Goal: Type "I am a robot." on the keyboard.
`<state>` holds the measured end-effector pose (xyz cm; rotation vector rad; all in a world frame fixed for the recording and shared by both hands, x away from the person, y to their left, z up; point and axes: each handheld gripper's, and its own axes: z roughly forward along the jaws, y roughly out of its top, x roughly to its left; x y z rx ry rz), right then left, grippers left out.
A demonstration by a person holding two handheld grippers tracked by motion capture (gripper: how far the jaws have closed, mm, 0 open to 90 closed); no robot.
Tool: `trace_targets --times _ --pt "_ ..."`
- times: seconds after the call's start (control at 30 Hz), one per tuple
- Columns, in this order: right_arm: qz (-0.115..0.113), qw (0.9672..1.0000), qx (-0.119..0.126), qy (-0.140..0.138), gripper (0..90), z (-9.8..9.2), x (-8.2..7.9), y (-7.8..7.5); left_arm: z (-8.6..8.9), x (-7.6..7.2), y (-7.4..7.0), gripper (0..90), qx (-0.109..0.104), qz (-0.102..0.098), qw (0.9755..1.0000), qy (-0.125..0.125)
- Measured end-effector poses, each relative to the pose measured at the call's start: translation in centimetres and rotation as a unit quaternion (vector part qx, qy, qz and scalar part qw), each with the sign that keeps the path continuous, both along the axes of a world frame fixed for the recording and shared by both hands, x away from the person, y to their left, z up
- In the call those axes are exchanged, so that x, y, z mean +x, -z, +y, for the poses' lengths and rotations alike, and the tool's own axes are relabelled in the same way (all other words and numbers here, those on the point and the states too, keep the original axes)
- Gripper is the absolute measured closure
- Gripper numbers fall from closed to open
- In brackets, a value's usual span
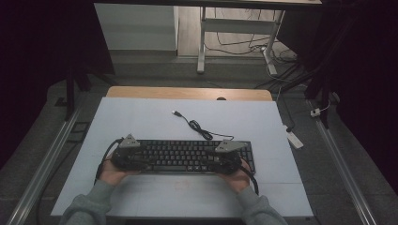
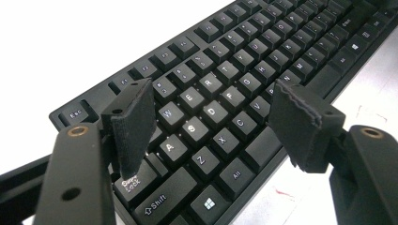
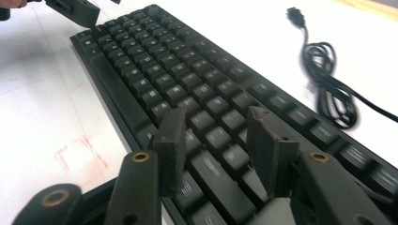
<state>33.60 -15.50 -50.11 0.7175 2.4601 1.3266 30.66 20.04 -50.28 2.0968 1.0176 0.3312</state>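
While my white tabletop point(image 1: 155, 119) sits amid dark floor, the keyboard point(image 1: 187, 154) lies near me; both tongs, left point(image 2: 211, 117) and right point(image 3: 213, 140), hang spread above keys. From high up, desk legs point(image 1: 202, 42) show far off.

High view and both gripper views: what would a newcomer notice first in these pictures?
First, the black keyboard lying near the front of the white table, with a hand-held gripper at each end: the left gripper open above the letter keys, the right gripper open above the keys at the other end. Next, the keyboard's cable, coiled loosely behind it, its USB plug lying free on the table.
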Motion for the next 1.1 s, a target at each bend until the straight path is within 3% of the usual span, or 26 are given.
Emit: trace_targets --times 0.47,1.1 --pt "-0.004 0.9992 0.008 0.04 55.1 -5.3 -1.3 0.1 0.2 0.0 -0.1 31.9 -0.003 -0.002 1.0 -0.003" --pt "-0.007 0.9989 0.009 0.045 54.3 -6.8 -1.9 0.2 0.1 -0.1 -0.1 31.8 -0.002 -0.002 1.0 -0.004"
